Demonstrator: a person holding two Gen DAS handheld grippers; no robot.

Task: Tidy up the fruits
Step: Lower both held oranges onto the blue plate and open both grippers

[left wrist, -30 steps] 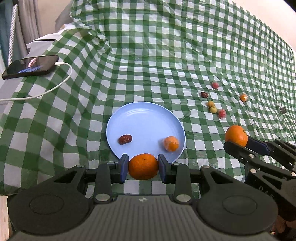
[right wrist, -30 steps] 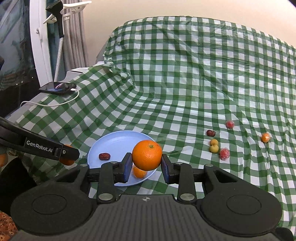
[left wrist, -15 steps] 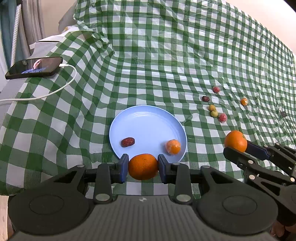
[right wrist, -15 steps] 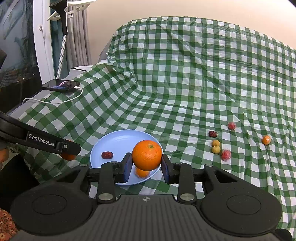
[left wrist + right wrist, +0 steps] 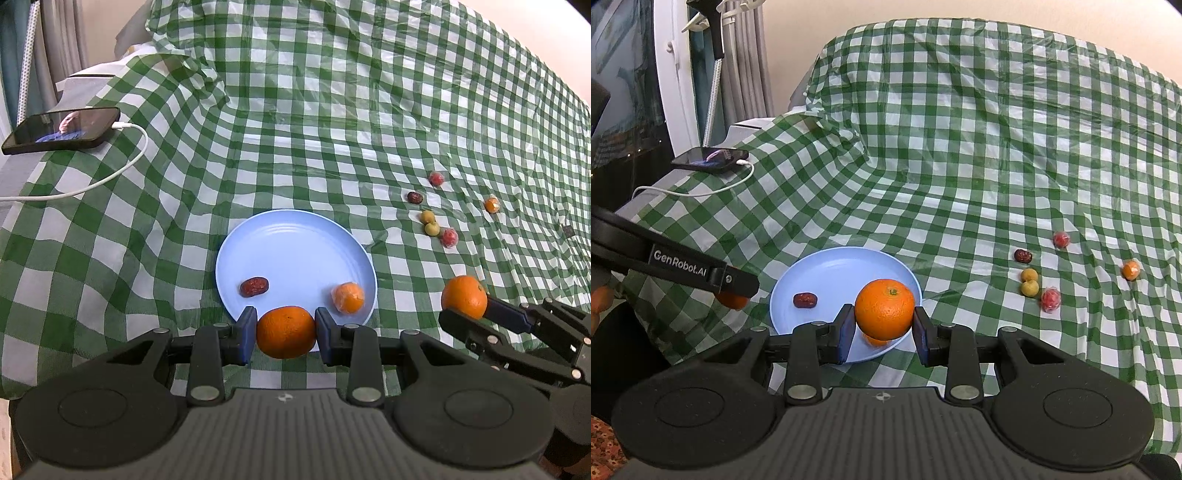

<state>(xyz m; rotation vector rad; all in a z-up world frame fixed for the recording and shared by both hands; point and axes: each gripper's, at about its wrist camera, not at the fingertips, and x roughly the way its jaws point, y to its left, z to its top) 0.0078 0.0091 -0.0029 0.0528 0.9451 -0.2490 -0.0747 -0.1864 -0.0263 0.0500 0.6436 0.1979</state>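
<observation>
Left wrist view: the left gripper (image 5: 286,332) pinches an orange (image 5: 286,331) at lower centre, over the near rim of the blue plate (image 5: 295,247). At lower right, the right gripper (image 5: 882,325) clamps a second orange (image 5: 884,308). My judgement: early going. The plate holds only a date (image 5: 254,287) and a wrapped small orange fruit (image 5: 348,297), while seven small fruits (image 5: 432,229) wait on the checked cloth (image 5: 314,129), right of centre. "GenRobot.AI" reads on the left gripper's side in the right wrist view.

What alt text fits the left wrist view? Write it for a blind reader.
The left gripper clamps an orange above the near rim of a blue plate holding a date and a wrapped tangerine. The right gripper holds a second orange.
</observation>
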